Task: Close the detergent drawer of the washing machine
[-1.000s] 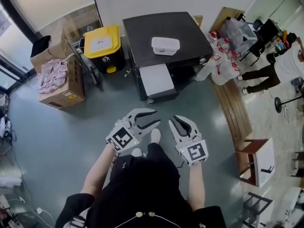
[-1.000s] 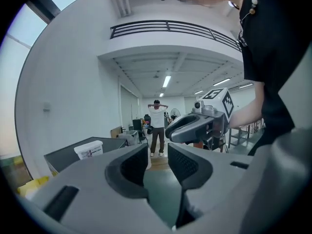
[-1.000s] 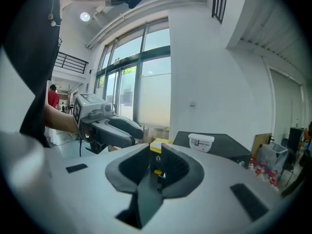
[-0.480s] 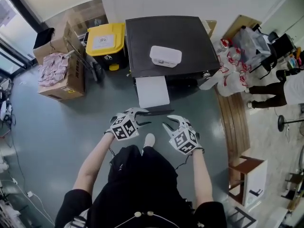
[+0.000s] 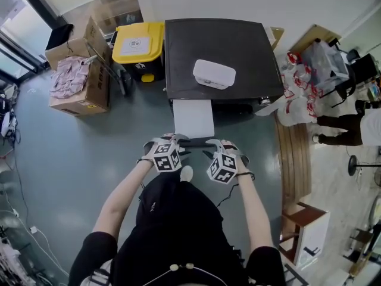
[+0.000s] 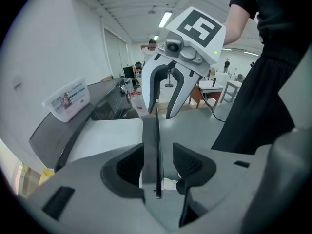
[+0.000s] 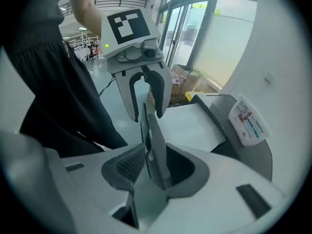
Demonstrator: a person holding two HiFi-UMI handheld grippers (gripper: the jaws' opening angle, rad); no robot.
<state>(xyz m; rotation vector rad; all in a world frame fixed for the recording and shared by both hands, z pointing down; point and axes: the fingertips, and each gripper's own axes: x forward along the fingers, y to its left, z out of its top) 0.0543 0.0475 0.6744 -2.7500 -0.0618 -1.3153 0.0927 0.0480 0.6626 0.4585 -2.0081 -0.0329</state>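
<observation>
The dark washing machine [image 5: 220, 46] has its white detergent drawer [image 5: 193, 117] pulled out toward me, ending in a dark front panel [image 5: 193, 140]. My left gripper [image 5: 178, 143] and right gripper [image 5: 209, 145] meet at that panel from either end. In the left gripper view the panel's edge [image 6: 157, 135] runs between the open jaws of my left gripper [image 6: 158, 162], with gaps on both sides. In the right gripper view the panel [image 7: 155, 140] stands between the jaws of my right gripper [image 7: 151, 167], with a gap at the left pad. Both pairs of jaws have just been opening.
A white plastic box [image 5: 214, 74] lies on the machine's top. A yellow-lidded bin [image 5: 138, 42] and cardboard boxes [image 5: 77, 82] stand to the left. Bags [image 5: 297, 94], a wooden board [image 5: 294, 159] and a person [image 5: 342, 130] are to the right.
Both grippers have moved away from my body and down to the drawer's front panel, turning downward. Their jaws now straddle the panel.
</observation>
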